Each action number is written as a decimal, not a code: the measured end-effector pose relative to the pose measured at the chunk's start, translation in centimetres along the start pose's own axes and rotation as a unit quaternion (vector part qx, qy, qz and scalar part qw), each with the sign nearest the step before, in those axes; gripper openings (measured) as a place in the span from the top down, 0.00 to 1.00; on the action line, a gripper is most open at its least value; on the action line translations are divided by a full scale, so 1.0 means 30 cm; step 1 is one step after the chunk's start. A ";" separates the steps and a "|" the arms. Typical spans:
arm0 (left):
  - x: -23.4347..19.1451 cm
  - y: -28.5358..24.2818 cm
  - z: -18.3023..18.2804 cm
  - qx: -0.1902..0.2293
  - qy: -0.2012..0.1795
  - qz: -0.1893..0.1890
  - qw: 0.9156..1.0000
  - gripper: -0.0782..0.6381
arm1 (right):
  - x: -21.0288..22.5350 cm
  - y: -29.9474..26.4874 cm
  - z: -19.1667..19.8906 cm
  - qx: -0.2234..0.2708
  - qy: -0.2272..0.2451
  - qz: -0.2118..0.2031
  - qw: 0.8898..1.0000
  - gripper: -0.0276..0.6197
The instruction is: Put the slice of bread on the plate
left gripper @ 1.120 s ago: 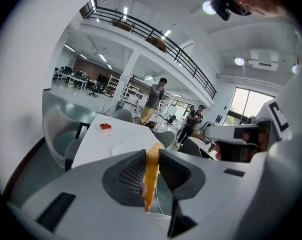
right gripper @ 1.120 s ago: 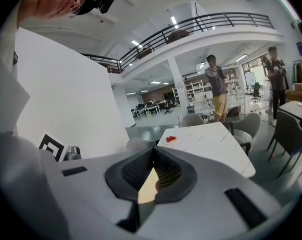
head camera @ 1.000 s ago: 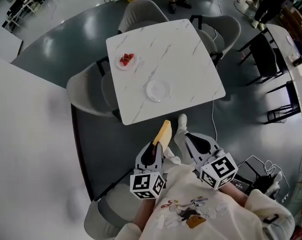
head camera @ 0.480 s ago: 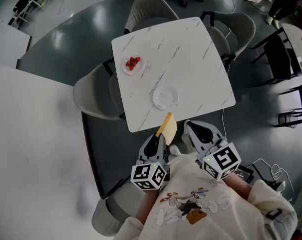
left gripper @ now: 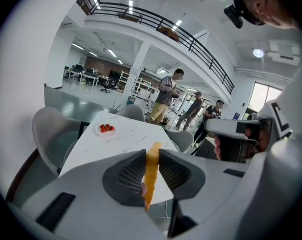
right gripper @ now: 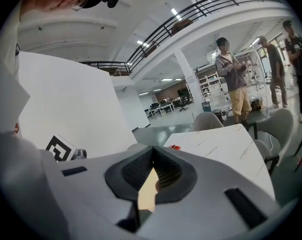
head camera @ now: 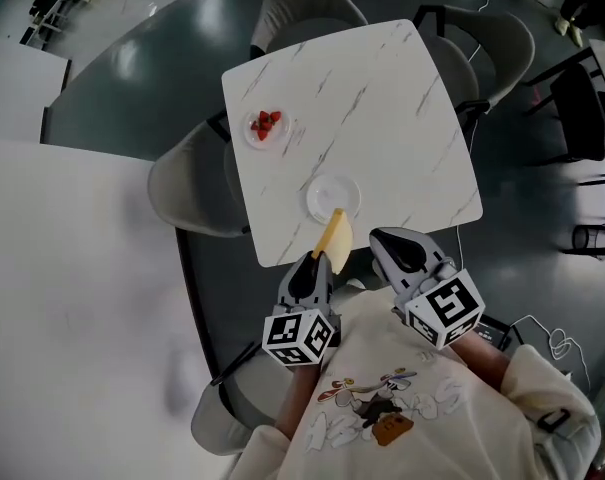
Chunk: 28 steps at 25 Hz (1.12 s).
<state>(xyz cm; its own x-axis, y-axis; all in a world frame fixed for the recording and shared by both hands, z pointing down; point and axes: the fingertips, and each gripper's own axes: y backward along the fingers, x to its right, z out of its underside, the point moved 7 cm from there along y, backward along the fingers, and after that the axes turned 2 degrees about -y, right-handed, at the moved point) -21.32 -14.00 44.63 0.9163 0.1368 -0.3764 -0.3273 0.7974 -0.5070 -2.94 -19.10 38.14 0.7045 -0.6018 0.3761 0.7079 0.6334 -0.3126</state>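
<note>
A yellow slice of bread stands on edge between the pads of my left gripper, which is shut on it. In the head view its upper end reaches over the near edge of the white marble table, just short of the empty white plate. In the left gripper view the bread is pinched upright between the dark pads of that gripper. My right gripper hovers beside it to the right, off the table edge. Its tips meet and grip nothing.
A small plate of red strawberries sits toward the table's far left. Grey chairs stand around the table, one at its left side. A white wall panel runs along my left. Several people stand far beyond the table.
Both grippers and the head have moved forward to the table. The bread, earlier over the dark floor, now overlaps the table's near edge by the empty plate. The grip is unchanged.
</note>
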 end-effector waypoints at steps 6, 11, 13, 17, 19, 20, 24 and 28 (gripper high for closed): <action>-0.012 -0.095 0.024 -0.011 0.022 -0.011 1.000 0.77 | 0.086 -0.033 0.024 -0.025 -0.003 -0.018 1.000 0.95; -0.038 -0.175 0.017 -0.032 0.023 0.000 0.999 0.77 | 0.131 -0.061 0.025 -0.045 -0.007 -0.008 0.999 0.95; -0.059 -0.212 0.009 -0.037 0.026 0.007 0.999 0.77 | 0.143 -0.089 0.023 -0.049 -0.001 -0.007 0.999 0.95; -0.108 -0.284 0.023 -0.052 0.023 0.019 0.998 0.77 | 0.129 -0.138 0.041 -0.064 0.007 -0.019 0.998 0.95; -0.127 -0.324 0.027 -0.051 0.026 0.032 0.998 0.77 | 0.124 -0.162 0.050 -0.068 0.002 -0.017 0.998 0.95; -0.133 -0.341 0.029 -0.051 0.028 0.039 0.998 0.77 | 0.124 -0.172 0.055 -0.070 0.000 -0.015 0.997 0.95; -0.151 -0.379 0.043 -0.064 0.036 0.057 0.996 0.77 | 0.118 -0.202 0.077 -0.086 -0.011 -0.009 0.996 0.95; -0.197 -0.444 0.048 -0.066 0.037 0.069 0.995 0.77 | 0.134 -0.256 0.098 -0.088 -0.021 -0.003 0.996 0.95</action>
<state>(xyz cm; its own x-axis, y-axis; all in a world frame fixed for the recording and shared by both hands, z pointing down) -22.05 -24.57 54.73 0.8427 0.1918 -0.5030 -0.4805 0.6894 -0.5421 -5.70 -24.95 44.61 0.7004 -0.5824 0.4126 0.7122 0.5325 -0.4575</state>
